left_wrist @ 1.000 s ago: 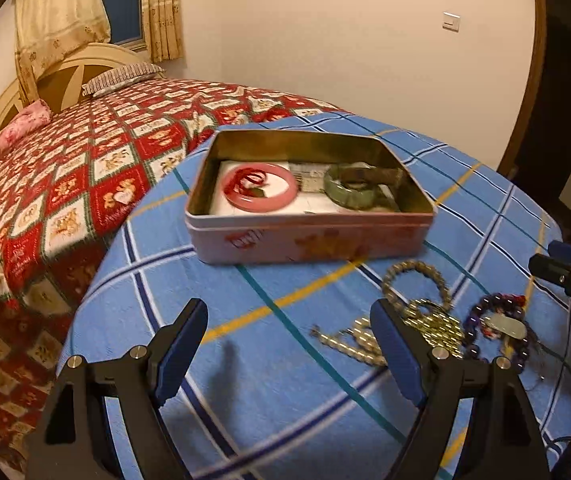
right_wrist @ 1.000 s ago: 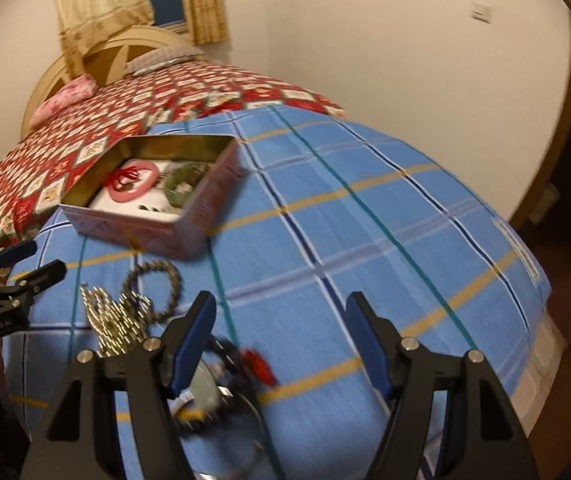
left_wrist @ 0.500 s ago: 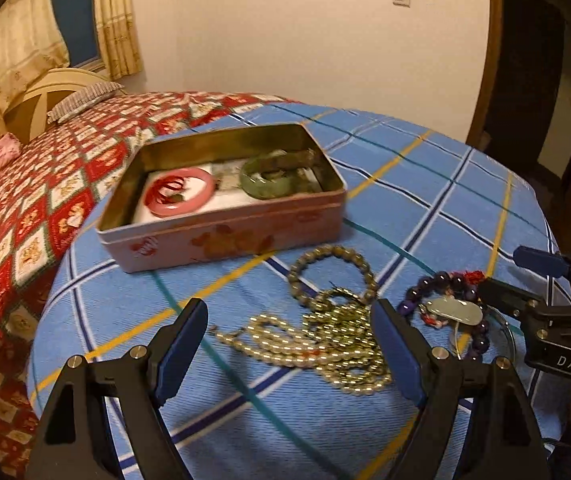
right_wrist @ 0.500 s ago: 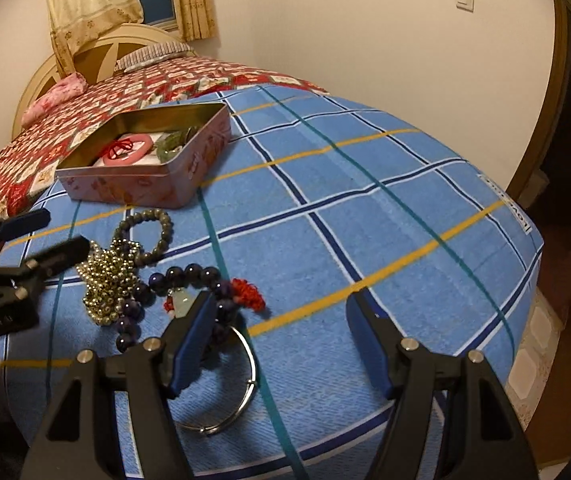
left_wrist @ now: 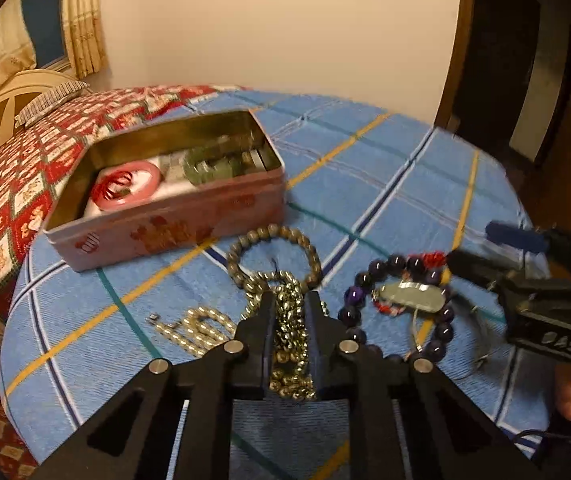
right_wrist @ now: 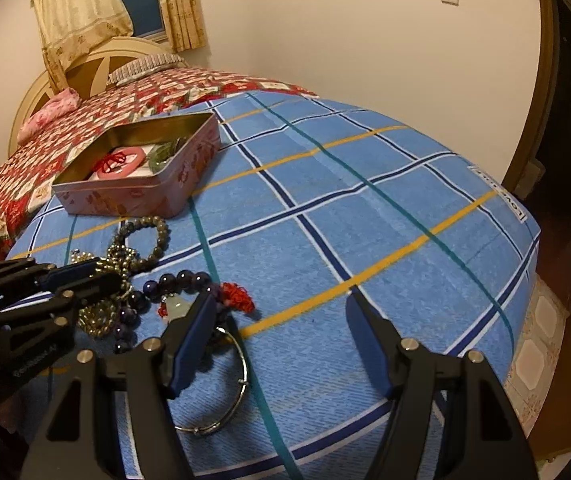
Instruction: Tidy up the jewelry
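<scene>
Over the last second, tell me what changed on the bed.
The left gripper swung over to the loose jewelry, and its fingers have just closed on the gold bead necklace. The right gripper stays open over the silver bangle. The pink tin and purple bead bracelet lie as before.

Gold bead necklace [left_wrist: 290, 332], bunched beside open tin [left_wrist: 173, 236]

In the left wrist view, the black body of the right gripper [left_wrist: 513, 254], off to the right of the near jaws, carries pale letters that read roughly "DAS". In the right wrist view, a white label [right_wrist: 499, 197] on the blue checked cover [right_wrist: 365, 208], beyond the right jaw, bears print too small to read.
</scene>
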A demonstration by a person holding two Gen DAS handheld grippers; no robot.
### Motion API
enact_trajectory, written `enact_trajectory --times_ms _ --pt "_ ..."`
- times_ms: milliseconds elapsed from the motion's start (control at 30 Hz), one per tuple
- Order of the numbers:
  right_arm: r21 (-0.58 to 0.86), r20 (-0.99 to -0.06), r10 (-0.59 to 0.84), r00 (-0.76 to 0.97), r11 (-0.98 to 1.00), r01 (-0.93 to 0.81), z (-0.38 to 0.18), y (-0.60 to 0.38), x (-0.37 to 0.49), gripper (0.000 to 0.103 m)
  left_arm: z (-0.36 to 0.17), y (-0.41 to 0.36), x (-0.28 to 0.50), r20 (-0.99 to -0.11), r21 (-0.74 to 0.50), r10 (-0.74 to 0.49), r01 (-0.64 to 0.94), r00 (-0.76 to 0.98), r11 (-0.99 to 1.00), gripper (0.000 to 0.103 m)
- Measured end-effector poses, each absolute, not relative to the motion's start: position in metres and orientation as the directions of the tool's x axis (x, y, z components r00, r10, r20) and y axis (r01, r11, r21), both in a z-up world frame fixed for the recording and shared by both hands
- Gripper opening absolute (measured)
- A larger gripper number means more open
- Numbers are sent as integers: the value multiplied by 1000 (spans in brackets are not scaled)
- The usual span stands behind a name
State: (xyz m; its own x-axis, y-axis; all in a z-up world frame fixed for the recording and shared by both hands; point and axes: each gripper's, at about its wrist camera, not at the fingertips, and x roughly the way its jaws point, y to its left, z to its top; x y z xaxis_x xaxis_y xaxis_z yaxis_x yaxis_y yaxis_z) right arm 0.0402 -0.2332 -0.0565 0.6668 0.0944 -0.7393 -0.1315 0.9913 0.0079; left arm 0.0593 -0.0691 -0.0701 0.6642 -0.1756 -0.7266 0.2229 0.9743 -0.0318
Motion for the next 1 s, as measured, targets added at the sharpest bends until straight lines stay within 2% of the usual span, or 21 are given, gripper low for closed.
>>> enact_trajectory --times_ms 167,367,700,1000 --pt "8 -730 95 677 991 -131 -53 -231 38 70 -38 -42 45 -663 -85 -195 185 723 979 4" --pt "1 -725 122 678 984 -176 -51 -217 35 70 -24 -17 39 -632 -112 -176 135 755 984 4" --pt "-10 -738 284 612 902 -431 -53 -147 36 70 -42 10 44 -665 -73 -77 39 743 997 4" --pt "-21 -794 312 521 843 -537 -78 -102 48 58 -49 37 43 -670 -90 -34 -36 742 995 4"
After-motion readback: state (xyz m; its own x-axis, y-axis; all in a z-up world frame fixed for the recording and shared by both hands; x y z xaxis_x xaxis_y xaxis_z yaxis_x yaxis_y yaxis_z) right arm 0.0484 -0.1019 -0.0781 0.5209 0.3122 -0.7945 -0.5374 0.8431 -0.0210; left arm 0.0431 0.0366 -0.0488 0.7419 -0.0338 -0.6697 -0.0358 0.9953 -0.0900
